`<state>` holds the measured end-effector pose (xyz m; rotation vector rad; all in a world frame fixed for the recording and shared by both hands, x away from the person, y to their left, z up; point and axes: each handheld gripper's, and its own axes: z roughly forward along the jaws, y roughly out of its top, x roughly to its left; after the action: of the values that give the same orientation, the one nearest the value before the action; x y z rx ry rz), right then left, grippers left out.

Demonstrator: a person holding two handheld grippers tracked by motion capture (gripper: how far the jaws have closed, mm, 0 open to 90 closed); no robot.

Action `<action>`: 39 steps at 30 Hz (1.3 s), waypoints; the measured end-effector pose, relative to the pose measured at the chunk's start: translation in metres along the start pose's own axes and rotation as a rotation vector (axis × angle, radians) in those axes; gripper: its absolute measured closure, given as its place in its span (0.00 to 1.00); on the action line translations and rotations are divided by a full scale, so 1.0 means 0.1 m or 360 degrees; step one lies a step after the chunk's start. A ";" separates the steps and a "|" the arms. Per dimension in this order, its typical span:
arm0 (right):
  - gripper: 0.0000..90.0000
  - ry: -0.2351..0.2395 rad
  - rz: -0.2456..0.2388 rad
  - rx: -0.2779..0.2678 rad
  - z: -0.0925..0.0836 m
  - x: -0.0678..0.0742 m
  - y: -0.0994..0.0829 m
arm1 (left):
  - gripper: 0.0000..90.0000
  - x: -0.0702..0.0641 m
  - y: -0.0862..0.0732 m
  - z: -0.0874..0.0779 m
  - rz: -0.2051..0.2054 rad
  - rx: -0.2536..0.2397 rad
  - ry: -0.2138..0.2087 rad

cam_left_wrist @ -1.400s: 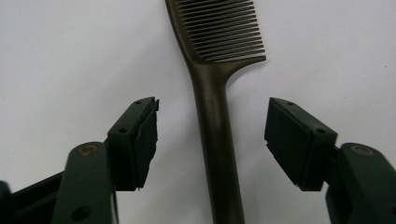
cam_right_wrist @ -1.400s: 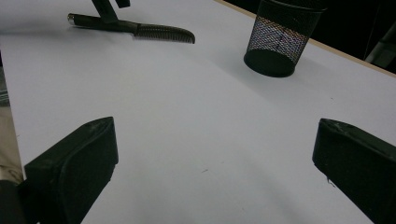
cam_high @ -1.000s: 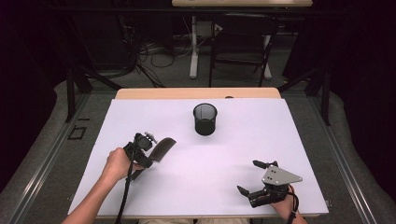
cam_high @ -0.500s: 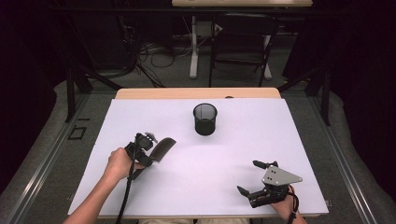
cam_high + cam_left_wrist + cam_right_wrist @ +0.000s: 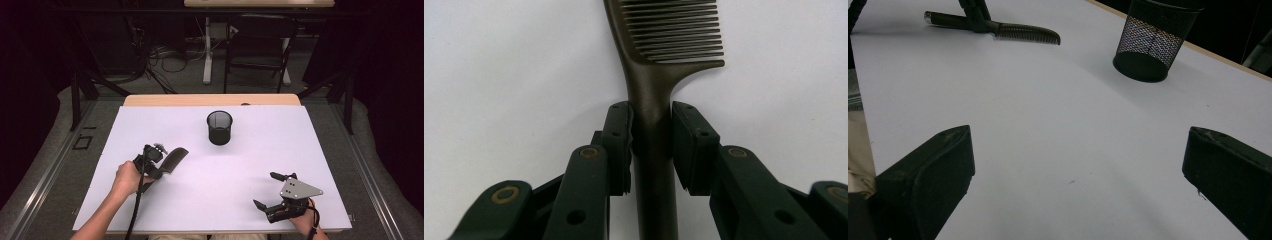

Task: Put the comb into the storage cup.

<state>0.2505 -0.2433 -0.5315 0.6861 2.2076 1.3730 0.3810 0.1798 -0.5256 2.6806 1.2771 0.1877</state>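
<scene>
Nearest us, our right gripper (image 5: 270,191) rests wide open and empty on the white table (image 5: 300,140). Our left gripper (image 5: 651,132) has just been closing and now pinches the handle of a dark brown comb (image 5: 659,55), unbranded, lying flat at the table's left, teeth end pointing toward the black mesh cup (image 5: 219,127).

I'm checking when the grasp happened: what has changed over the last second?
The left claw has just been closing and now clamps the comb by its handle; the comb lies on the table where it was. The right claw stays open and in place, and the mesh cup has not moved.
</scene>
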 end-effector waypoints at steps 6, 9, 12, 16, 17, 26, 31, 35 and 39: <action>0.00 -0.0001 -0.0002 0.0002 0.00 0.00 0.00 | 0.80 -0.01 -0.01 0.00 -0.0014 -0.0006 0.0002; 0.00 0.0003 0.0001 0.0003 0.00 0.00 0.00 | 0.80 -0.01 -0.01 0.00 -0.0007 -0.0013 -0.0002; 0.00 0.0001 0.0000 0.0002 0.00 0.00 0.00 | 0.80 0.01 -0.03 -0.01 -0.0002 -0.0023 -0.0022; 0.00 -0.0002 -0.0005 -0.0003 0.00 -0.01 0.00 | 0.80 0.03 -0.06 -0.05 0.0003 -0.0072 -0.0022; 0.00 -0.0004 -0.0004 0.0000 0.00 -0.01 0.00 | 0.80 0.04 -0.07 -0.06 0.0004 -0.0093 -0.0028; 0.00 -0.0017 -0.0001 -0.0007 -0.01 -0.01 0.00 | 0.80 0.06 -0.15 -0.19 0.0004 -0.0240 -0.0037; 0.00 -0.0027 0.0003 -0.0015 -0.02 -0.01 0.00 | 0.80 0.06 -0.19 -0.26 0.0019 -0.0325 -0.0045; 0.00 -0.0029 0.0002 -0.0018 -0.01 -0.02 0.00 | 0.80 0.05 -0.21 -0.29 0.0011 -0.0396 -0.0052; 0.00 -0.0028 0.0006 -0.0019 -0.01 -0.02 0.00 | 0.80 0.04 -0.23 -0.34 0.0013 -0.0471 -0.0060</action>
<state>0.2511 -0.2453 -0.5312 0.6958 2.1836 1.3761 0.3597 0.2001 -0.4970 2.4272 1.1286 0.3005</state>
